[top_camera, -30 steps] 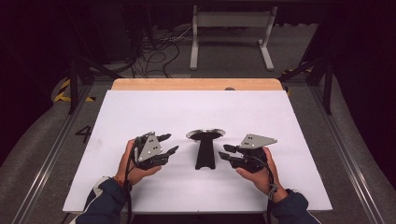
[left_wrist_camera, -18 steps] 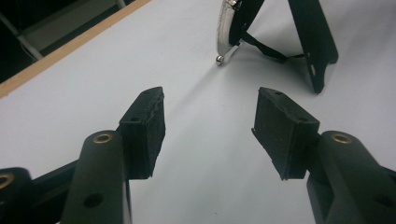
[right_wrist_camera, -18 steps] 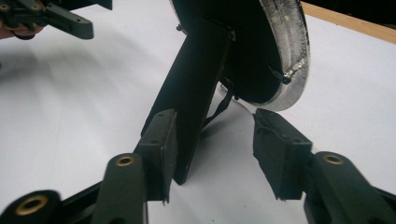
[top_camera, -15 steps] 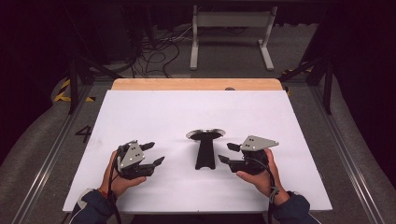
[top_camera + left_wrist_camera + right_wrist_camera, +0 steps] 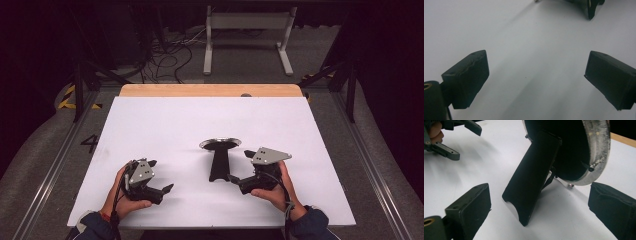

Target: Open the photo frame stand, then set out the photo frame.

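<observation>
While the round frame (image 5: pixel 220 144) with its black back stand (image 5: pixel 218 165) stands upright near the middle of the white sheet (image 5: pixel 165 120), both grippers sit low on the sheet on either side of it. Right gripper (image 5: pixel 241 168) is just beside the frame's stand, on its right; its jaws have just been opening and now stand wide, nothing clamped. In the right gripper view the stand (image 5: pixel 531 177) rises between the two black pads (image 5: pixel 469 207) without touching either, and the frame's silvery rim (image 5: pixel 599 147) curves above the far pad. Left gripper (image 5: pixel 159 176) lies well left of the frame and nearer the person, resting on the sheet in the left hand (image 5: pixel 122 197); its jaws have also just been opening, now wide, with only bare sheet (image 5: pixel 529 62) between them. Right hand (image 5: pixel 275 187) wraps that gripper's body below its grey plate (image 5: pixel 270 155). The frame's foot (image 5: pixel 586 10) shows at the top edge of the left gripper view.
</observation>
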A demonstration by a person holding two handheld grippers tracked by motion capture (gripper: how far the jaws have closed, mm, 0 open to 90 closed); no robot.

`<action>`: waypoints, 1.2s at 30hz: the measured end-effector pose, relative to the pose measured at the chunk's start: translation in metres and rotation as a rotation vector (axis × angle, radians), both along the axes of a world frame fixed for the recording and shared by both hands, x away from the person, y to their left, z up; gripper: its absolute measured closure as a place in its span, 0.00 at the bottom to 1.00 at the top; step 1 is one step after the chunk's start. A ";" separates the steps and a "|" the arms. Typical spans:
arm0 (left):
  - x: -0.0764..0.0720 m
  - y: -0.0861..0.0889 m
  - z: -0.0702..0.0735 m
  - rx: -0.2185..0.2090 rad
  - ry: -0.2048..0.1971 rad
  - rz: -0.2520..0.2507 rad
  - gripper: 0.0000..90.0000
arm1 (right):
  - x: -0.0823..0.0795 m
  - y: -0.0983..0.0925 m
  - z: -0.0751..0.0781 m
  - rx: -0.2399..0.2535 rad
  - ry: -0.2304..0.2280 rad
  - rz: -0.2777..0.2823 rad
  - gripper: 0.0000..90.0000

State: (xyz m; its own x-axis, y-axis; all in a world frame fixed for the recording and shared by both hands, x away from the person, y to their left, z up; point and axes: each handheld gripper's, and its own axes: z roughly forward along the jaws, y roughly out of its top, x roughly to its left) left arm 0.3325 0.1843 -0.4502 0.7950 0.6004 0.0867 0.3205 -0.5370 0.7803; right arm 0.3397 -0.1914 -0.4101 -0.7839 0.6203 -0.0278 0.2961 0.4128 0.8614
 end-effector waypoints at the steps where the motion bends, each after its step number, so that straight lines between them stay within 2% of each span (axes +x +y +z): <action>1: 0.000 0.000 0.000 0.000 0.000 0.000 0.06 | 0.000 0.000 0.000 0.000 0.000 0.000 0.05; 5: 0.002 0.000 -0.003 0.013 0.022 -0.001 0.06 | 0.000 0.008 -0.003 -0.023 -0.005 -0.008 0.05; 9: 0.001 -0.001 -0.003 0.007 0.029 -0.011 0.06 | -0.001 0.012 -0.006 -0.037 0.002 -0.004 0.05; 15: 0.001 -0.004 -0.005 0.020 0.043 -0.024 0.06 | -0.001 0.021 -0.007 -0.043 -0.009 0.012 0.11; 19: 0.004 -0.006 -0.005 0.026 0.031 -0.015 0.07 | 0.001 0.026 -0.011 -0.036 0.019 0.033 0.23; 20: 0.004 -0.006 -0.005 0.026 0.031 -0.015 0.07 | 0.001 0.026 -0.011 -0.036 0.019 0.033 0.23; 23: 0.014 -0.009 -0.003 0.024 0.021 -0.006 0.08 | 0.000 0.029 -0.013 -0.042 0.029 0.032 0.36; 25: 0.025 -0.013 0.000 0.013 0.021 0.003 0.08 | -0.002 0.031 -0.013 -0.043 0.016 0.011 0.46; 28: 0.038 -0.022 0.005 0.010 -0.001 0.010 0.10 | -0.002 0.032 -0.010 -0.058 -0.003 -0.048 0.73; 30: 0.046 -0.031 0.010 0.002 -0.015 -0.005 0.12 | -0.003 0.028 -0.004 -0.022 -0.018 -0.092 0.76; 33: 0.057 -0.044 0.013 -0.003 -0.030 -0.023 0.14 | -0.006 0.024 0.002 -0.006 -0.036 -0.118 0.80; 36: 0.070 -0.059 0.016 -0.015 -0.048 -0.034 0.17 | -0.008 0.028 0.002 -0.001 -0.039 -0.105 0.88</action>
State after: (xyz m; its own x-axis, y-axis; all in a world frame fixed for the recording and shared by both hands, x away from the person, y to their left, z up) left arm 0.4025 0.1257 -0.4343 0.8102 0.5745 0.1164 0.2642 -0.5352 0.8024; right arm 0.3318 -0.1630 -0.4081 -0.7126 0.6992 -0.0578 0.3044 0.3824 0.8724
